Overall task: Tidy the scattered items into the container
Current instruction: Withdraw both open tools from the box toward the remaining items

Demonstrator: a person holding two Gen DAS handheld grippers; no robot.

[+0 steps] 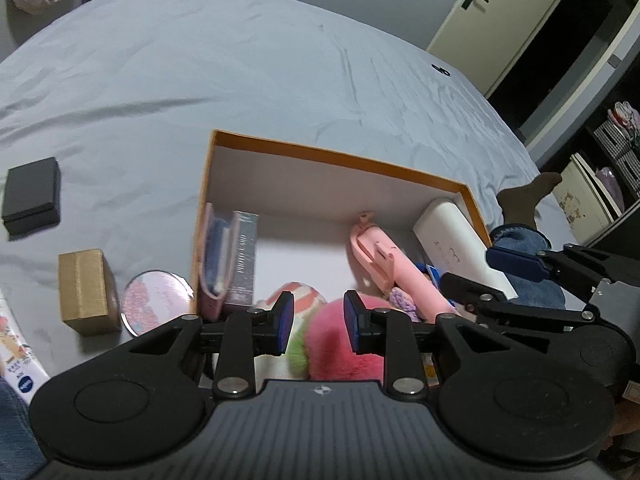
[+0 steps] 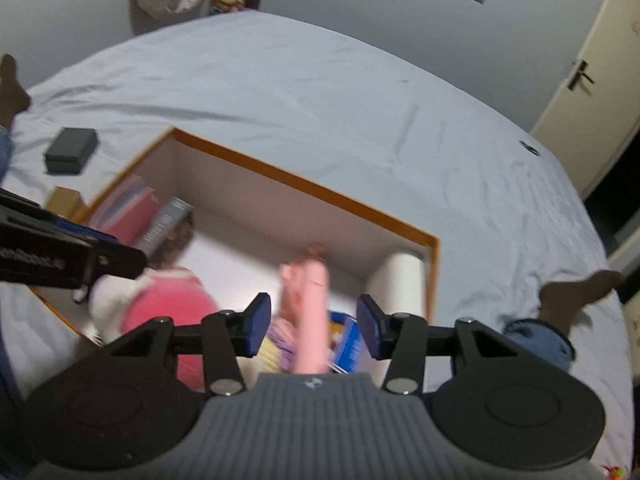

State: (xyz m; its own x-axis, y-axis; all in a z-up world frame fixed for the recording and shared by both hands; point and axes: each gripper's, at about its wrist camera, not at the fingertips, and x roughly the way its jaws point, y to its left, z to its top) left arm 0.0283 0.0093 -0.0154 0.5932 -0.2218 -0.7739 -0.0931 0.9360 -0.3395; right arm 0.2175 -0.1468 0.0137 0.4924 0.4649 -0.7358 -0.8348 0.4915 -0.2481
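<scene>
An orange-rimmed cardboard box [image 1: 336, 156] with white inner walls sits on the grey bed. Inside lie a pink plush toy [image 1: 340, 336], a pink pencil case [image 1: 384, 264], a white roll [image 1: 452, 240], a pink wallet [image 1: 214, 256] and a grey box [image 1: 244, 256]. My left gripper [image 1: 318, 322] is open and empty above the plush toy. My right gripper [image 2: 314, 326] is open and empty above the pink pencil case [image 2: 310, 300] inside the box [image 2: 304, 184]; it also shows at the right of the left wrist view [image 1: 492, 276]. A black box [image 1: 32, 196], a tan box [image 1: 86, 292] and a round pink mirror [image 1: 156, 300] lie outside, left of the box.
The grey bedsheet [image 1: 240, 60] spreads all around. A white printed packet [image 1: 20, 356] lies at the near left. The person's socked foot [image 2: 576, 292] rests right of the box. A cream door [image 1: 492, 4] and shelves [image 1: 608, 160] stand at the right.
</scene>
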